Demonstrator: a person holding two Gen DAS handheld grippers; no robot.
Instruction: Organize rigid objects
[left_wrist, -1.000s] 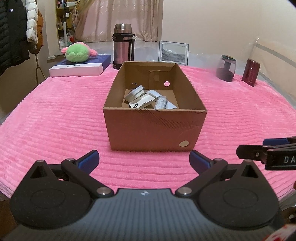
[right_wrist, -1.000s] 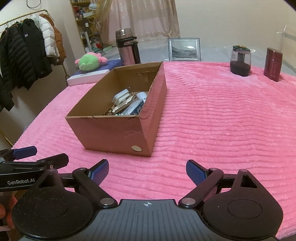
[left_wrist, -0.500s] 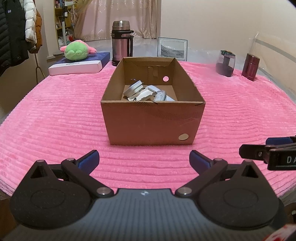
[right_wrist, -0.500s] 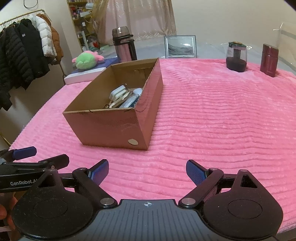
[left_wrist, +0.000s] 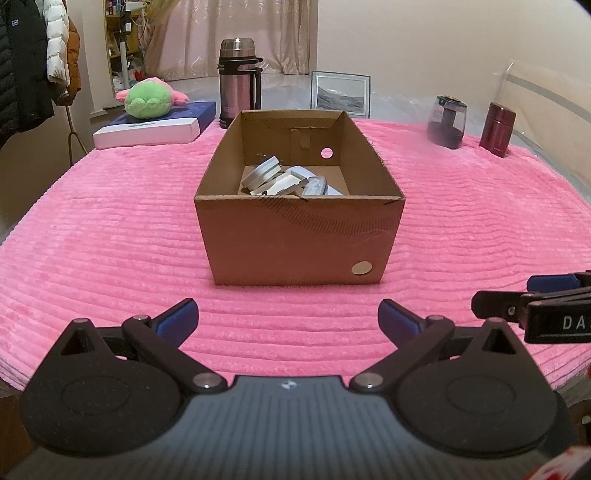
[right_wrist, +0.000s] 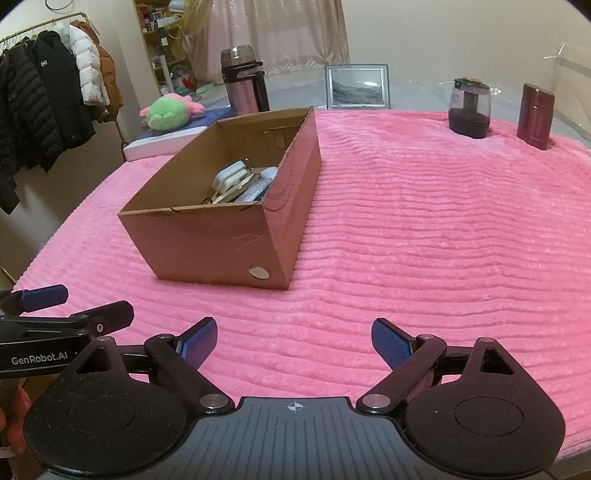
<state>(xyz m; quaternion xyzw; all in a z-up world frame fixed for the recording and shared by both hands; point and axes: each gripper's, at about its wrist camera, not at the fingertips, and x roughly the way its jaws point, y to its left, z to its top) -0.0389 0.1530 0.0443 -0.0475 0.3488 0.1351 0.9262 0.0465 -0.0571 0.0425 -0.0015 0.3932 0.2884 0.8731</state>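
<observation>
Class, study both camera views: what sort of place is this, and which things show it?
Probably a lived-in room at home: padded coats on a clothes rail, a green and pink plush toy, and a framed landscape picture behind the fluffy pink blanket.

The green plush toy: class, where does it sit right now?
In the left wrist view the green plush toy lies far back on the left, atop the flat blue-and-white box, just left of the steel thermos.
</observation>
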